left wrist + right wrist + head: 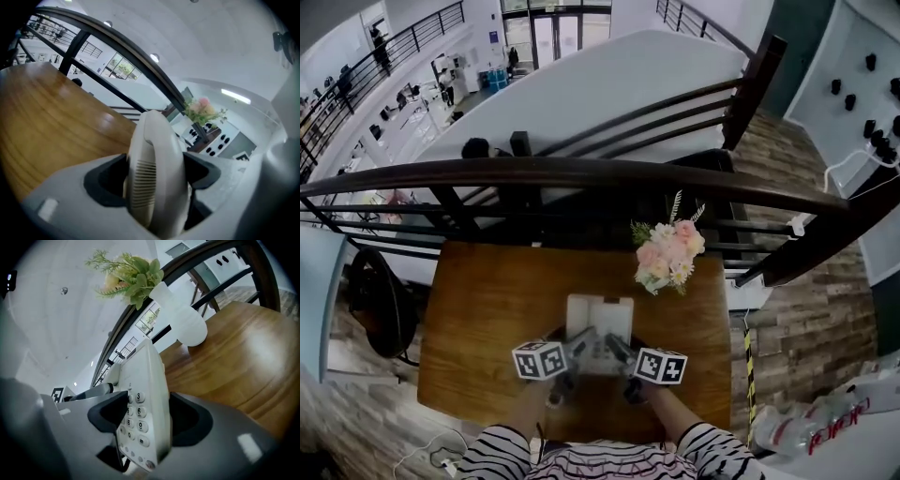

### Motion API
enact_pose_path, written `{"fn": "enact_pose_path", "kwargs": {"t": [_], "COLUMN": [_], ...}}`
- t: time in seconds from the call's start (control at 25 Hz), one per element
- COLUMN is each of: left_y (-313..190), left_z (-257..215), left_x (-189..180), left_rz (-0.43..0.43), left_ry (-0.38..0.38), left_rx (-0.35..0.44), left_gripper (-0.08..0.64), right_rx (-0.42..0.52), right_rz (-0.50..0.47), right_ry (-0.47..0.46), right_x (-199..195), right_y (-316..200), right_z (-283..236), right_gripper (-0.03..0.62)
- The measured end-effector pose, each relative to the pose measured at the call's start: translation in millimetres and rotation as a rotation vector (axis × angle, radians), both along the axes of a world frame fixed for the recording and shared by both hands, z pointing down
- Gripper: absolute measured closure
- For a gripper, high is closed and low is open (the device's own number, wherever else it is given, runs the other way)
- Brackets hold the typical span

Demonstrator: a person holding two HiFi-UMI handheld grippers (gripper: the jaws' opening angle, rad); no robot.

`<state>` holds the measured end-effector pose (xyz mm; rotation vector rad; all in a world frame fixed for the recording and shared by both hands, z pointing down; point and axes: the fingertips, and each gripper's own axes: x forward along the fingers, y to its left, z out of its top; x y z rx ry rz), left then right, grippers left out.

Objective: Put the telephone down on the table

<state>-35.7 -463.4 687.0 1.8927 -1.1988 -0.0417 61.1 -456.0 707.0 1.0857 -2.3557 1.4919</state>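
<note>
The jaws of the left gripper (154, 180) are closing on the pale handset (157, 150) of the telephone, one dark pad pressing each side of its ribbed earpiece end, with the handset running away from the camera between them. The jaws of the right gripper (147, 417) are clamping the near right edge of the telephone (600, 328), with the keypad (135, 420) facing left in the right gripper view and a dark cord (119, 461) curling just below it.

In the head view the two grippers are meeting at the near side of the white telephone, their marker cubes (541, 360) sitting left and right of it. The telephone is sitting over the middle of the brown wooden desk (487, 319), toward its near edge. Whether its underside is touching the wood cannot be told. The person's arms in striped sleeves (712, 448) are reaching in from the near edge.

At the far right corner of the desk, a bunch of pink and cream flowers (670, 253) is standing in a white vase (180, 317), well apart from the telephone. A dark curved railing (581, 173) is running along the far side of the desk.
</note>
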Motion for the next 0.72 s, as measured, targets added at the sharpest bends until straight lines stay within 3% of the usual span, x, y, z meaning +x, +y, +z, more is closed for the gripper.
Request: {"fn": "enact_pose_path", "kwargs": {"t": [0.72], "left_y": [-76], "left_z": [42], "left_x": [-8], "left_rz": [-0.021], "left_ry": [-0.011], "left_rx": [-0.074], "left_gripper": [0.193], "right_rx": [-0.071], "right_rz": [-0.026], "right_ry": [-0.001], "right_x": [-9], "right_y": [-76], "right_z": [41], "right_gripper": [0.314]}}
